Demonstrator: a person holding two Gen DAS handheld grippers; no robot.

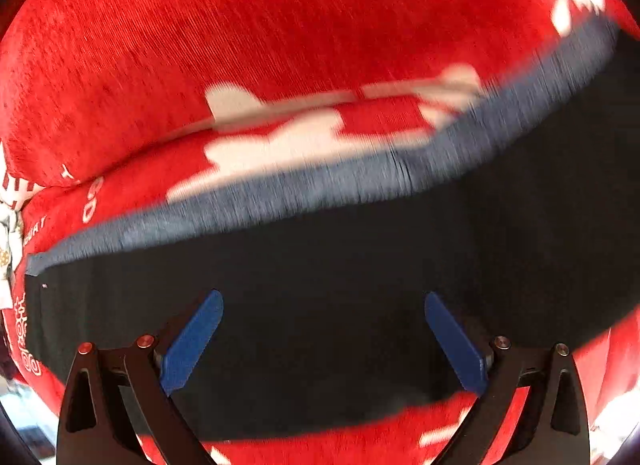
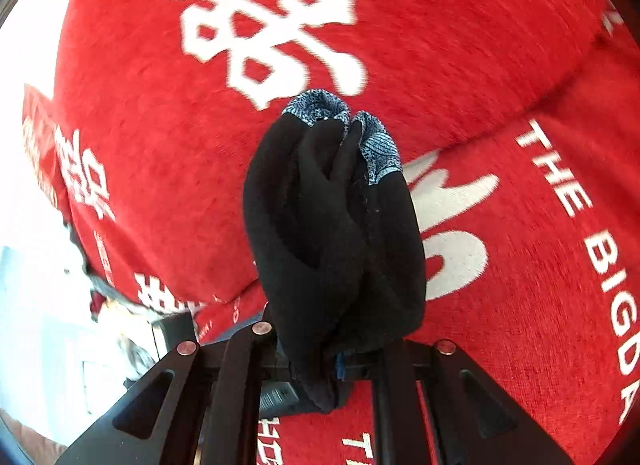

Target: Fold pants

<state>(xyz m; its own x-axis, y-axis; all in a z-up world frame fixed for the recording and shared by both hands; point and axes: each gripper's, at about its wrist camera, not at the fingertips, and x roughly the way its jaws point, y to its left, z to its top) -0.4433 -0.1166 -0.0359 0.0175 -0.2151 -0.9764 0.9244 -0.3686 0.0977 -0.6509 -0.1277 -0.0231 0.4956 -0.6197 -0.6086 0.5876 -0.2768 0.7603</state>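
The black pants [image 1: 320, 285] lie flat on a red cover, with a blue-grey patterned band [image 1: 280, 193] along their far edge. My left gripper [image 1: 324, 341] hangs over the black cloth, its blue fingers [image 1: 192, 341] wide apart with nothing between them. In the right wrist view a bunched end of the black pants [image 2: 332, 233] is lifted off the cover, its blue patterned trim [image 2: 376, 145] showing at the top. My right gripper [image 2: 332, 369] is shut on this bunch, and the cloth hides its fingertips.
A red cover [image 1: 240, 45] with large white characters and lettering [image 2: 272, 21] spreads under everything. A ridge or fold in the cover [image 2: 520, 113] runs across it. Bright floor and some clutter [image 2: 48, 305] show past the cover's left edge.
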